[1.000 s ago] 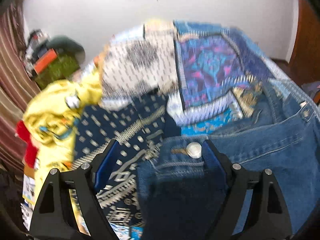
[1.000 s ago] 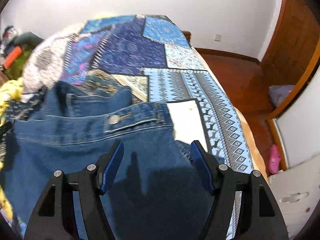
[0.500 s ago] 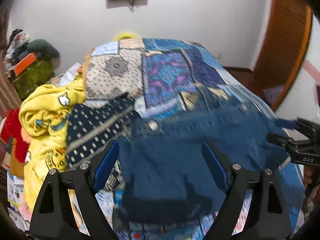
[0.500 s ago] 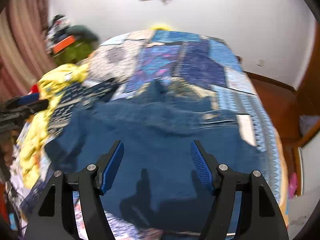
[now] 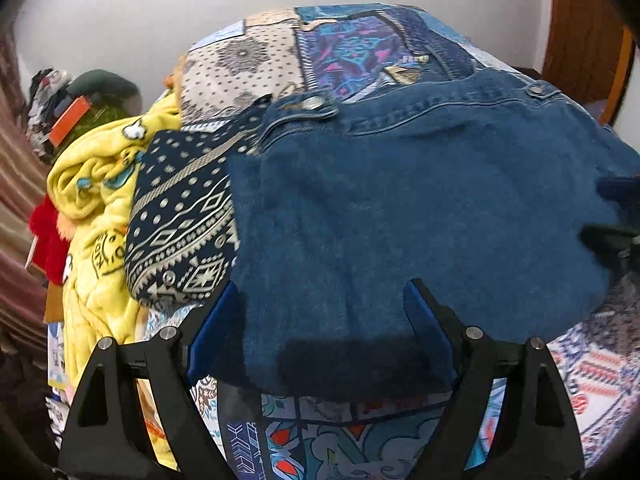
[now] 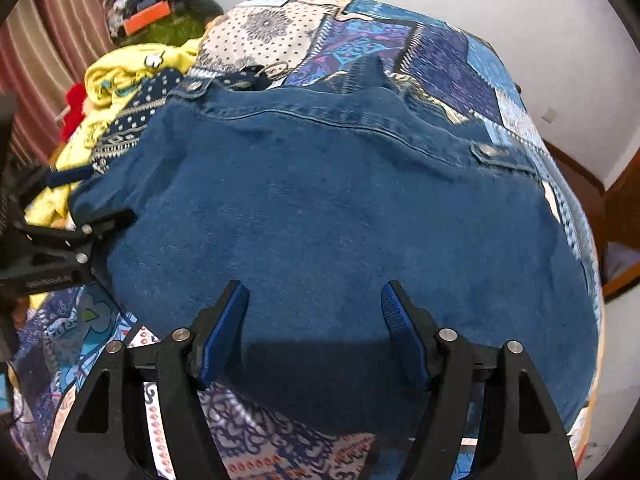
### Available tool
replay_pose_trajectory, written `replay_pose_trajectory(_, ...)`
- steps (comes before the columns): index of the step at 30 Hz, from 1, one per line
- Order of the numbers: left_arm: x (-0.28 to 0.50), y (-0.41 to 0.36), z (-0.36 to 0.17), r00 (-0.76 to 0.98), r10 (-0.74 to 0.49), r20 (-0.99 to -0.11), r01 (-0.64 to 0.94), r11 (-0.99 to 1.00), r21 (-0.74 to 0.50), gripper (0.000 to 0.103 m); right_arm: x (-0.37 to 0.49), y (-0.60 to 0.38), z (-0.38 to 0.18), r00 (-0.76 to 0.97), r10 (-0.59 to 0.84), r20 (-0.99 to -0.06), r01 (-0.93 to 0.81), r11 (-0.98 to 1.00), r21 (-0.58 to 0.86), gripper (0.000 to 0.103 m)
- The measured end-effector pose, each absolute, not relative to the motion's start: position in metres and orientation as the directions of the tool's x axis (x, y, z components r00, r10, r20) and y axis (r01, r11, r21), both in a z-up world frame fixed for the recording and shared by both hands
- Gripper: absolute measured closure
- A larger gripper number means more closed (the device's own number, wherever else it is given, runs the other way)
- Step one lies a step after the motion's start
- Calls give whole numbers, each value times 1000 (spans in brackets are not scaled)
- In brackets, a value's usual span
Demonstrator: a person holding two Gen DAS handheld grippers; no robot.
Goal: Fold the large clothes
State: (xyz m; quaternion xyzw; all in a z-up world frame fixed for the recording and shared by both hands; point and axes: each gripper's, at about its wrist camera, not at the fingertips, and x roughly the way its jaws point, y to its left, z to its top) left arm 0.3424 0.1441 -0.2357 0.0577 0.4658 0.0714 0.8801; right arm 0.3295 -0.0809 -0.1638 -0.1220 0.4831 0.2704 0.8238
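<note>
A blue denim garment (image 5: 420,200) lies spread flat on the patchwork bedspread (image 5: 360,44), with metal buttons along its far hem; it also fills the right wrist view (image 6: 340,208). My left gripper (image 5: 320,320) is open and empty, hovering over the garment's near left edge. My right gripper (image 6: 314,320) is open and empty over the near edge further right. The left gripper also shows at the left of the right wrist view (image 6: 60,216). The right gripper appears dark at the right edge of the left wrist view (image 5: 616,216).
A navy patterned cloth (image 5: 180,224) and a yellow blanket (image 5: 92,200) are heaped left of the denim, with something red (image 5: 48,236) beside them. Clutter (image 6: 152,8) sits by the striped curtain. A wooden door frame (image 5: 580,32) and floor lie right of the bed.
Both grippers pulled back from the buttoned hem toward the near edge of the denim. The garment now lies spread wide and flat. Both stayed open.
</note>
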Motion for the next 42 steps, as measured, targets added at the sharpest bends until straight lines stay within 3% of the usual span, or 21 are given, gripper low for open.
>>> replay_pose_trajectory(2,340,150,-239,550,185,-814,-95,983,159,16,332,-90,-162,379,341,-860,-558,826,82,22)
replay_pose_trajectory(11,318,180,-237,552,151,-820,-182,982,58,14,322,-133,-152,504,184,-844,-469,879,-88,21)
replay_pose_trajectory(13,315,179,-234,555,151,-818,-193,980,50,14,322,-153,-149,511,184,-839,-440,895,-72,21)
replay_pose_trajectory(22,291,182,-232,552,197,-810,-230,970,79,12,319,-234,-146,524,84,-847,-212,977,-34,21)
replay_pose_trajectory(26,280,192,-235,521,258,-814,-272,954,128,12,313,-254,-152,486,153,-861,-165,983,81,21)
replay_pose_trajectory(30,265,207,-234,487,311,-816,-327,931,160,13,309,-248,-147,504,70,-861,-150,989,-8,21)
replay_pose_trajectory(35,250,213,-210,556,234,-798,-335,941,43,13,306,-239,-125,550,113,-827,-193,981,5,21)
replay_pose_trajectory(42,257,194,-200,619,-53,-783,-251,932,-262,12,310,-199,-97,595,218,-774,-284,957,52,20)
